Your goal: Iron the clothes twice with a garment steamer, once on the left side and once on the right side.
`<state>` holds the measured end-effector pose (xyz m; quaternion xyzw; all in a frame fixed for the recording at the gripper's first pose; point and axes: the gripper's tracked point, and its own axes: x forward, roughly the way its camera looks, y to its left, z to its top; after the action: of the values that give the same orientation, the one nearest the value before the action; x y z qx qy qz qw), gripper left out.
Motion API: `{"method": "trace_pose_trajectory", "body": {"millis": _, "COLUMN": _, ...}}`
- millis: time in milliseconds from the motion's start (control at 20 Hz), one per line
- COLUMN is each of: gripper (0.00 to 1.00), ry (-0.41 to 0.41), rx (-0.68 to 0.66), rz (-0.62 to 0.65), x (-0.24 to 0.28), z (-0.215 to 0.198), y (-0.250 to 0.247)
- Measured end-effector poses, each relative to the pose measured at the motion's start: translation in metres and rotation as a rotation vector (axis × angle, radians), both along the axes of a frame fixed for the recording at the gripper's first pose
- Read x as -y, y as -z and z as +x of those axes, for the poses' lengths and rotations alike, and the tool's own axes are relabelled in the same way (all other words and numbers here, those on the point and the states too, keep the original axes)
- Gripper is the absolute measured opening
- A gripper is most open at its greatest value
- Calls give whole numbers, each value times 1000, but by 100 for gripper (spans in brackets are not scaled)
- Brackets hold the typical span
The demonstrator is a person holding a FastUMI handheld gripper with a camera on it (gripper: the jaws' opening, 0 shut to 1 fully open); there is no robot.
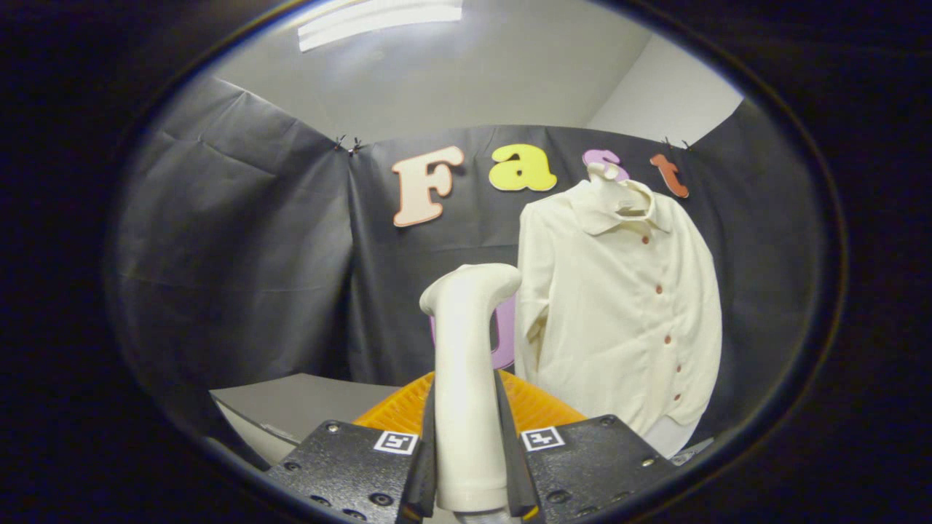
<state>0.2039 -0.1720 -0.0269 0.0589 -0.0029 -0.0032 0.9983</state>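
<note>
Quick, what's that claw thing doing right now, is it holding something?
Gripper: closed on the white garment steamer, both fingers pressing its handle, upright.

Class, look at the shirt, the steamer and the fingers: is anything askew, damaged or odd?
Nothing stands out. The shirt hangs buttoned on its hanger, and the fingers are shut on the upright steamer.

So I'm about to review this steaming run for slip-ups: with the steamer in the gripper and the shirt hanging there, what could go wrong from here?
1. The gripper clamps only the lower handle of the tall steamer; its top-heavy head might tilt or slip during a sweep.
2. The shirt hangs loose on a hanger, off beside the steamer; pressing it could swing it away or pull it down.
3. The orange basket sits just behind the fingers and might catch the steamer on the way.
</note>
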Motion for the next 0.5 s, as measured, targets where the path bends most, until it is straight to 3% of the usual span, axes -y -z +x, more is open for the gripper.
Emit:
{"method": "trace_pose_trajectory", "body": {"millis": 200, "gripper": 37, "ry": 55, "rx": 78, "rz": -43, "x": 47, "z": 12, "y": -19}}
{"method": "trace_pose_trajectory", "body": {"millis": 500, "gripper": 37, "ry": 89, "rx": 115, "rz": 24, "x": 99, "z": 46, "y": -19}}
